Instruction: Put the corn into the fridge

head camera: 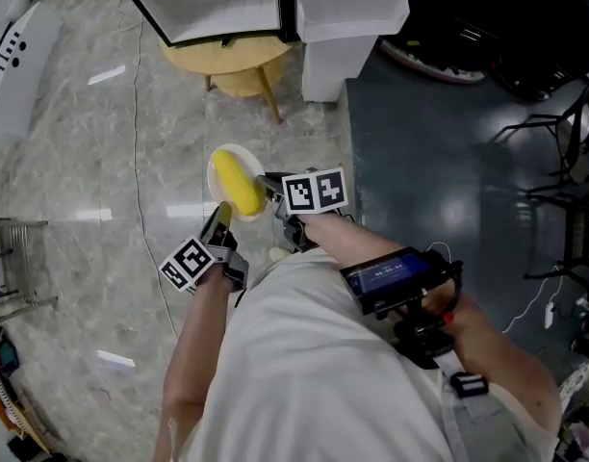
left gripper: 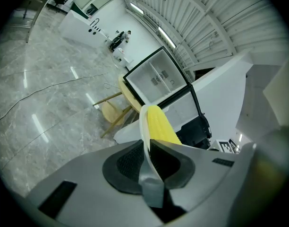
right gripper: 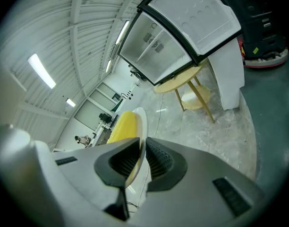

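Left tool (left gripper: pixel 151 150): pinched on the rim of the white plate (left gripper: pixel 143 126), which runs edge-on between its pads.
Left tool, head view (head camera: pixel 220 216): grips the plate's (head camera: pixel 215 179) near-left edge. Its marker cube (head camera: pixel 189 263) sits just behind.
Right tool (right gripper: pixel 140 161): pressed onto the plate (right gripper: pixel 141 124) rim in the same way, with the thin edge caught between the ribbed pads.
Right tool, head view (head camera: pixel 268 184): holds the plate's right edge. Its marker cube (head camera: pixel 316 191) is beside it.
Corn (head camera: pixel 240 183): lies across the middle of the plate, held in the air between the two tools and well short of the fridge.
Only in the head view: both tools together, the plate's full round outline, and the corn's whole length.
Only in the gripper views: the pads closed on the rim. The corn (left gripper: pixel 161 125) (right gripper: pixel 123 126) shows as a yellow hump beyond it.
Fridge (head camera: pixel 227 3): door open, standing ahead of the plate. The upper frame edge cuts it off in the head view, but the gripper views show more of it (left gripper: pixel 156 79) (right gripper: pixel 158 46).
Round yellow desk (head camera: pixel 232 61): stands below the fridge's open front.
Hard to make out: what is on the fridge's shelves. In the head view, the tool tips where they meet the plate.
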{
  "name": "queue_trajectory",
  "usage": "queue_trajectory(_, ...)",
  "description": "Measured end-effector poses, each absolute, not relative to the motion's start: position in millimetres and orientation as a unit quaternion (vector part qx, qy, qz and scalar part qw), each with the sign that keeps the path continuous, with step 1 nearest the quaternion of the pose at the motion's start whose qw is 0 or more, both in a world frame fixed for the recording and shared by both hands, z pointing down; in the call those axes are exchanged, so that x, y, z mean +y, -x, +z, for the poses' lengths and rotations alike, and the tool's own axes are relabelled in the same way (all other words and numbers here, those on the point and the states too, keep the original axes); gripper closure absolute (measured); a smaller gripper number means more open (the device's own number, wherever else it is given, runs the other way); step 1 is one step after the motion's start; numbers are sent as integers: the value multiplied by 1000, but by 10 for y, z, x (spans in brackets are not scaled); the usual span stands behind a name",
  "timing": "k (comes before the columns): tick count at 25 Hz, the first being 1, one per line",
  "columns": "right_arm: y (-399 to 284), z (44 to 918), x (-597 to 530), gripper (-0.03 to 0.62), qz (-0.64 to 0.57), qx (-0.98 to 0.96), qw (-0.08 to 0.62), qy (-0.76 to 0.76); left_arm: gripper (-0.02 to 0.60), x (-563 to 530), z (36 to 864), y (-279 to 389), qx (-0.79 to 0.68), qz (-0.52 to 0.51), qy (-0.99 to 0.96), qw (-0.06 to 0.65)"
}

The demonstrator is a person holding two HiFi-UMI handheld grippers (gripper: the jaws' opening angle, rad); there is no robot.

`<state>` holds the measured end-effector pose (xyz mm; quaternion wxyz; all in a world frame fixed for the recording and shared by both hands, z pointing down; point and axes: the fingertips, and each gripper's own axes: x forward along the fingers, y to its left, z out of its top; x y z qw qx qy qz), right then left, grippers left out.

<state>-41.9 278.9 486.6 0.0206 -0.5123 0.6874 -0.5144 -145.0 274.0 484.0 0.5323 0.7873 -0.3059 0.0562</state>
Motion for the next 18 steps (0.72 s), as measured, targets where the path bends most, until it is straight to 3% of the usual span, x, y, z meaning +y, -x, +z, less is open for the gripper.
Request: queue_trajectory(18,-189,4940,2071,545,-529,698,11,482,537,2065,4911,836,-331,55,-773,539)
